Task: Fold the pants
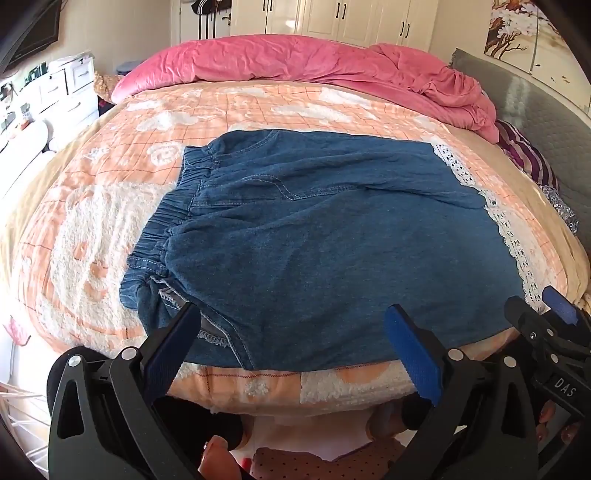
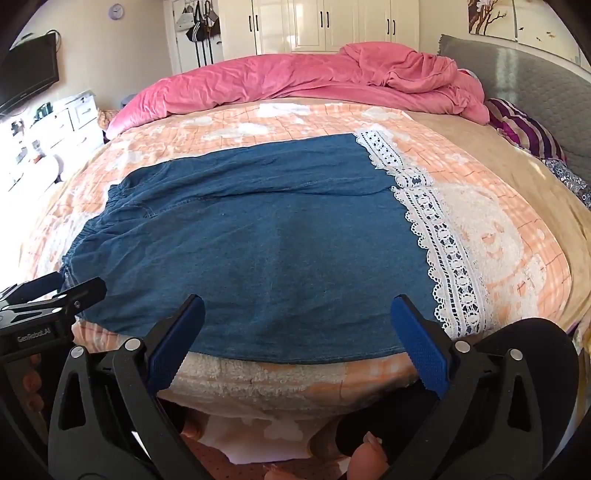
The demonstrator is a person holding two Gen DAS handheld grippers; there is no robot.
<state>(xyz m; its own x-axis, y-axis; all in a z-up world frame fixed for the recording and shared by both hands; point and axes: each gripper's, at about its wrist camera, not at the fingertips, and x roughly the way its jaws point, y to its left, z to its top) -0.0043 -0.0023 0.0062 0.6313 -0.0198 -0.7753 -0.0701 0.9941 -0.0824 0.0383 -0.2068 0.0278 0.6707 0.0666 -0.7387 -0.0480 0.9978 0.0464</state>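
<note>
Filling most of both views is a bed (image 1: 92, 236) under a fuzzy peach-and-white checked blanket (image 2: 491, 236), with a pink duvet (image 1: 295, 62) lying bunched along its far side and a grey padded headboard (image 2: 535, 85) standing at the right. White wardrobe doors (image 2: 325, 26) are lining the far wall, a dark television (image 2: 27, 74) is hanging on the left wall, and a white chest of drawers (image 1: 70, 88) is sitting beneath it in strong sunlight. A striped purple cushion (image 2: 524, 129) is resting against the headboard. The denim pants (image 1: 325, 229) are lying flat on the near half of the blanket, their lower edge running close to the bed's near edge. Their long axis is running left to right: the gathered elastic waistband (image 1: 173, 210) is pointing left, and the white lace hem (image 2: 443, 236) is pointing right toward the headboard. The left gripper (image 1: 291, 325) is hovering at the near edge by the waistband end, its blue-padded jaws standing wide apart and holding nothing. The right gripper (image 2: 297, 317) is hovering at the same edge closer to the lace end, its jaws likewise spread and gripping nothing.
</note>
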